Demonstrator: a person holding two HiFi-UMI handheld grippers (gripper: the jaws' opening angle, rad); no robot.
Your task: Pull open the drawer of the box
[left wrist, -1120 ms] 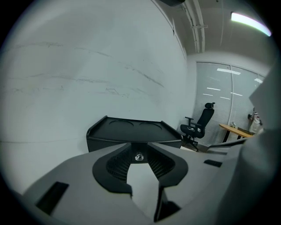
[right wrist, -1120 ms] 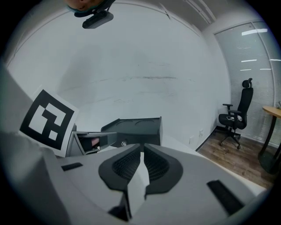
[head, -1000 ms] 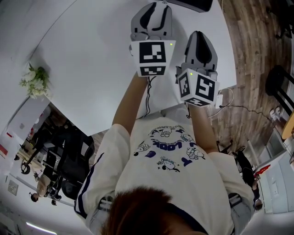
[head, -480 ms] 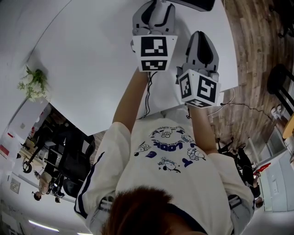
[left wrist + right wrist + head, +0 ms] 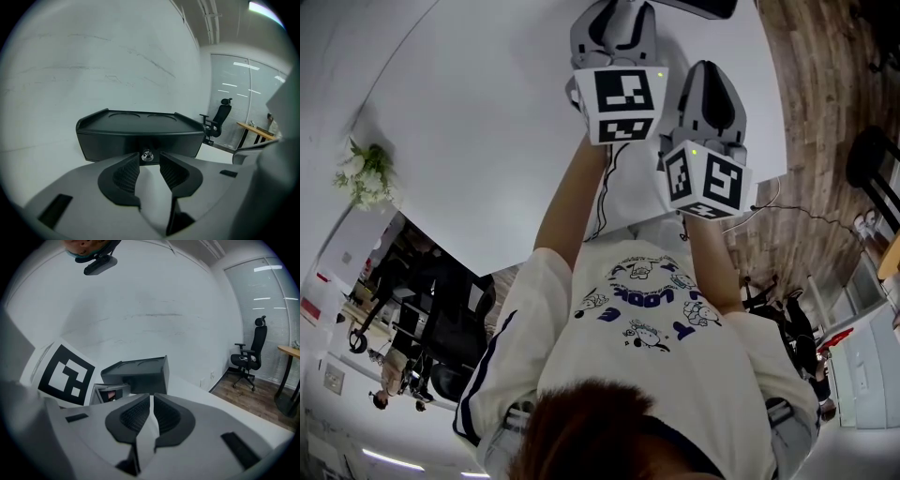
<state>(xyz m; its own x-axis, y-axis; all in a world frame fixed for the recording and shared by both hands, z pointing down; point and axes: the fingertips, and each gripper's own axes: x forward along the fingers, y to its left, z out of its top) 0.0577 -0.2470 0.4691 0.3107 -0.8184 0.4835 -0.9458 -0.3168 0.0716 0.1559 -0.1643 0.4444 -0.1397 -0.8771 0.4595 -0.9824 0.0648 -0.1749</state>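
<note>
A black box [image 5: 140, 129] stands on the white table, its drawer front closed and facing my left gripper [image 5: 149, 161]. The drawer's small shiny knob [image 5: 147, 155] sits just beyond the fingertips, in line with the gap, and no pad touches it. The left jaws stand apart and are closing a little. In the head view the left gripper [image 5: 617, 19] reaches to the box [image 5: 698, 7] at the table's far edge. My right gripper [image 5: 710, 89] hangs back to the right, shut and empty. In its own view the right gripper [image 5: 151, 401] has the box [image 5: 138, 373] ahead.
The white table [image 5: 487, 122] spreads to the left, with a black cable [image 5: 605, 202] near its front edge. A potted plant [image 5: 366, 173] stands at the far left corner. Wooden floor and an office chair [image 5: 248, 359] lie to the right.
My left gripper has shifted slightly right and forward toward the box. The right gripper has stayed where it was.
</note>
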